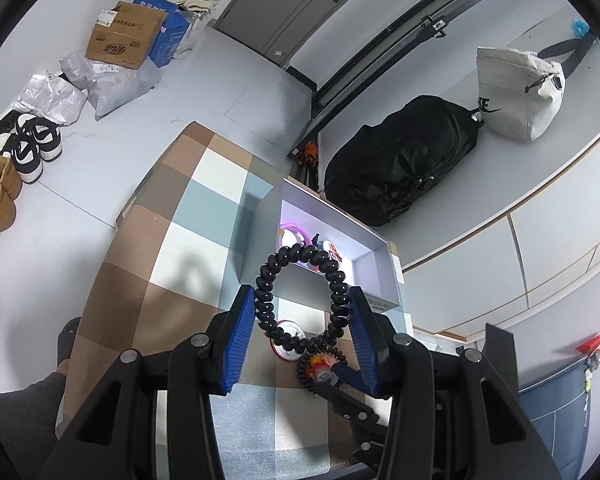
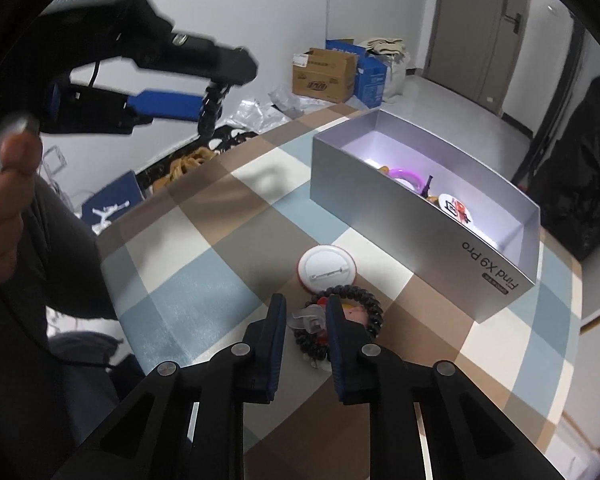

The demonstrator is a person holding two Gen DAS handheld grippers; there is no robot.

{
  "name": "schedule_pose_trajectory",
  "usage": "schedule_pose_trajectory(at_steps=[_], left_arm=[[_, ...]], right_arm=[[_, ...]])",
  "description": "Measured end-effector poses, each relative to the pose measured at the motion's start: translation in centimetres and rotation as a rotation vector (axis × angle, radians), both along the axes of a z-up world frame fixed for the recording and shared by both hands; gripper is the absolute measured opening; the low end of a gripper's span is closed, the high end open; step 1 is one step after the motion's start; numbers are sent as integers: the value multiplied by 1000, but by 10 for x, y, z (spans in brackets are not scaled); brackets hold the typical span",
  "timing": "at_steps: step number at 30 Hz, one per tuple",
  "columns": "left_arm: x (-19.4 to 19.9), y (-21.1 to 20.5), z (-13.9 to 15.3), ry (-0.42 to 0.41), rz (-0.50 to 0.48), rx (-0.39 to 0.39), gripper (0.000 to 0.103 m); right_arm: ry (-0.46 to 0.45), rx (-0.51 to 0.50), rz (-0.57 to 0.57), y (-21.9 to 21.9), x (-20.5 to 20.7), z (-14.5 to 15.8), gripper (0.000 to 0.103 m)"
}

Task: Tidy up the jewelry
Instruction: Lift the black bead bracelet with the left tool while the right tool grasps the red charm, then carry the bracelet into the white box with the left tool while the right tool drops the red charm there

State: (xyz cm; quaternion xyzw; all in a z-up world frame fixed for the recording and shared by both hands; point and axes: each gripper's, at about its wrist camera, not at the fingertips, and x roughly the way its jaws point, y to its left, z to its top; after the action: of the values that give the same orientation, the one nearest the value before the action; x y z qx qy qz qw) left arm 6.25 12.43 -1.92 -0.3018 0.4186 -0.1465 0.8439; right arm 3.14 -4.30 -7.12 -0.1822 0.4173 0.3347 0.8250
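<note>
Right wrist view: right gripper [image 2: 306, 320] nearly closed on clear clip [image 2: 306, 319]; may drag the bracelet [image 2: 374, 316]. Left gripper [image 1: 302, 312] holds black coil [image 1: 300, 296], partly open.

place: home, entryway-like room
floor clutter: sneakers [image 1: 30, 148], cardboard box [image 1: 126, 36], black backpack [image 1: 400, 160]
furniture: table with checked cloth [image 2: 228, 216]
exit: grey door [image 2: 484, 28]
</note>
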Motion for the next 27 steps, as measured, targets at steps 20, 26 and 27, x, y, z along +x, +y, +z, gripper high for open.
schedule_pose_trajectory(at_steps=[20, 26, 27], left_arm=[[6, -28, 2, -25, -40, 79, 40], [17, -43, 3, -27, -62, 97, 40], [20, -46, 3, -26, -67, 103, 40]], right_arm=[[160, 409, -210, -60, 44, 43, 19], [182, 477, -263, -77, 59, 50, 19], [184, 487, -274, -80, 62, 52, 19]])
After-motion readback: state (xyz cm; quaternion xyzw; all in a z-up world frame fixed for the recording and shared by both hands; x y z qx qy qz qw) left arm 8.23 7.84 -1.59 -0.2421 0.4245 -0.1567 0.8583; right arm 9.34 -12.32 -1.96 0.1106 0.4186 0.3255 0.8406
